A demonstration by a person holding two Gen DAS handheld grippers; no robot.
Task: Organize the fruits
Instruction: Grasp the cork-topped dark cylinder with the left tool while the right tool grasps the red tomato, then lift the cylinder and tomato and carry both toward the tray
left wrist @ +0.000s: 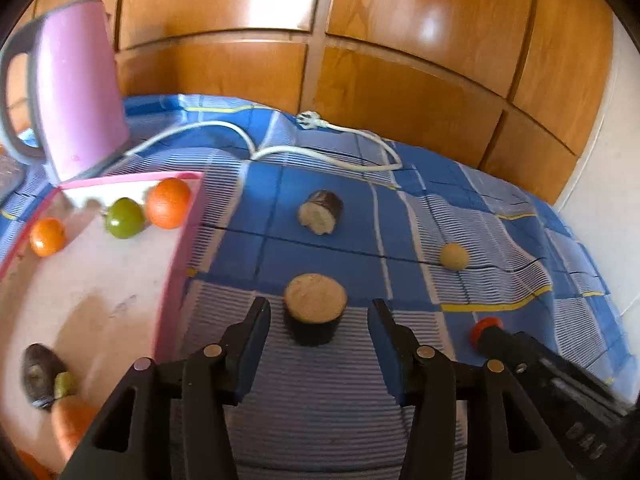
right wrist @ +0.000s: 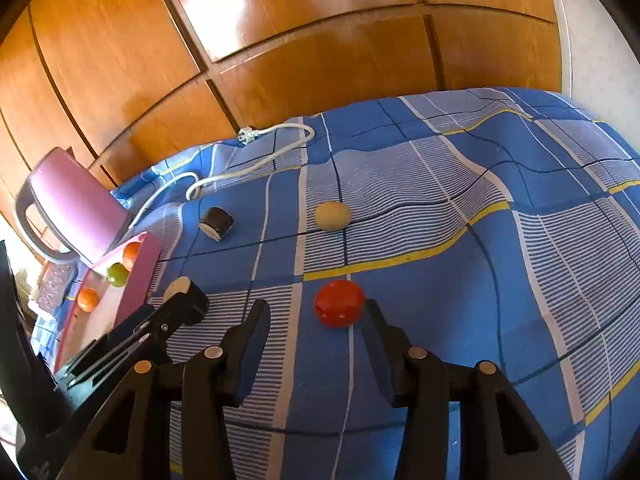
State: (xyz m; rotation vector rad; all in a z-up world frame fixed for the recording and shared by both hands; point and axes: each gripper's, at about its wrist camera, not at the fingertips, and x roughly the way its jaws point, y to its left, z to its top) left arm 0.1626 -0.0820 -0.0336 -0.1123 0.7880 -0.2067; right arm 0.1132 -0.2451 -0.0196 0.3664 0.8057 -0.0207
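Both grippers hovered wide apart over fruit on the checked blue cloth [right wrist: 440, 300].

The left gripper [left wrist: 319, 312] framed a dark-skinned cut piece [left wrist: 315, 308], pale face up; the right gripper [right wrist: 316, 316] framed a red tomato [right wrist: 339, 303], touching neither. The pink tray [left wrist: 180, 264] held two oranges [left wrist: 168, 203], a green tomato [left wrist: 125, 218], an avocado [left wrist: 38, 374] and a carrot [left wrist: 70, 420].

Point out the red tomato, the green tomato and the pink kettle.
red tomato [right wrist: 339, 303], right wrist view, centre of its skin.
green tomato [left wrist: 124, 218], left wrist view, middle of its front.
pink kettle [left wrist: 78, 92], left wrist view, side wall.
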